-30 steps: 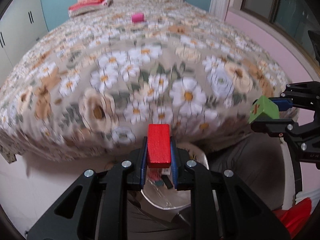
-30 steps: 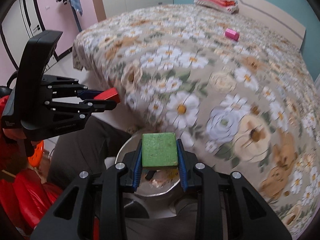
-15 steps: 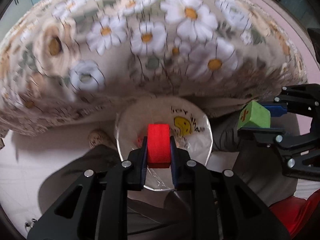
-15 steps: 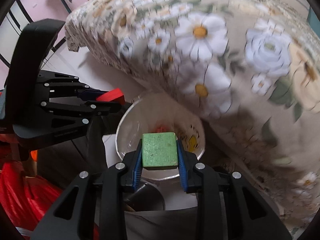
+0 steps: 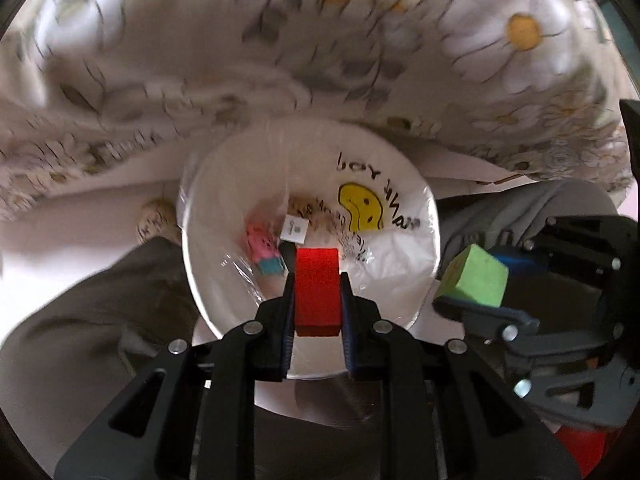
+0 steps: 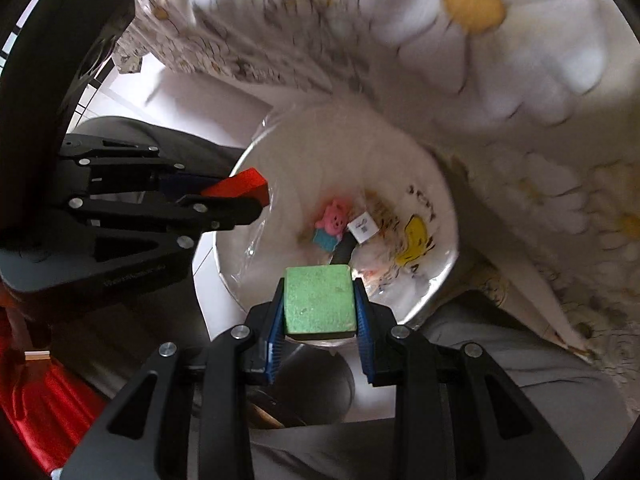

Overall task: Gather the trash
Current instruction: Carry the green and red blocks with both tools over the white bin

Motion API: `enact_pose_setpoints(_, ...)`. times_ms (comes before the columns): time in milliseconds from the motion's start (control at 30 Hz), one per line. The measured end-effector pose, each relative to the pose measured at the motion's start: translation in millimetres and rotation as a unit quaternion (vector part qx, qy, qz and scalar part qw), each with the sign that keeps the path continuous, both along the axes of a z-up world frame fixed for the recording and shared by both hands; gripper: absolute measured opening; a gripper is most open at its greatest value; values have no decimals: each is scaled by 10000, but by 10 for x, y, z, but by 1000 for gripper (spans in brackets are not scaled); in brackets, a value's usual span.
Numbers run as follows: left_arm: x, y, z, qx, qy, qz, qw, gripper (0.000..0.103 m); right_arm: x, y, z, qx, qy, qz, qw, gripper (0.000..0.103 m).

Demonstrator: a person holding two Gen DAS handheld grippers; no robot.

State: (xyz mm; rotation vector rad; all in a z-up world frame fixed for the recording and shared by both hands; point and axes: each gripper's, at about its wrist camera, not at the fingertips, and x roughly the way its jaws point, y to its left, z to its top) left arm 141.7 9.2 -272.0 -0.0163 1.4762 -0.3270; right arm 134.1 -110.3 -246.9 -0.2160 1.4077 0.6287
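My left gripper [image 5: 317, 276] is shut on a red block [image 5: 317, 288] and holds it over the near part of the white trash bin [image 5: 208, 184], which is lined with a clear bag bearing a yellow smiley. My right gripper [image 6: 319, 292] is shut on a green block [image 6: 319, 300] above the bin's near rim [image 6: 444, 176]. In the bin lie a pink bear-shaped piece [image 6: 332, 218], a small white cube [image 6: 362, 228] and a dark piece. The right gripper shows in the left wrist view [image 5: 480, 280] with the green block [image 5: 474, 276]; the left gripper shows in the right wrist view [image 6: 248, 196].
The flowered bedspread [image 5: 280, 60] hangs close behind the bin. A person's grey trouser legs [image 5: 100, 312] flank the bin on both sides. Something red [image 6: 36, 400] lies low at the left in the right wrist view. White floor shows left of the bin.
Both grippers have tilted down and moved closer to the bin, each still holding its block. The bed top has left the view and the bin's inside now fills the middle.
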Motion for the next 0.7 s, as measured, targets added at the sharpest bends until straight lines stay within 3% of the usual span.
enact_pose_setpoints(333,124,33,-549,-152,710,452,9963,20,153,28,-563,-249,642,-253,9973,33)
enact_pose_setpoints(700,336,48,-883,-242,1064,792,9909,21,346,64,-936,-328,968,-554,9932,33)
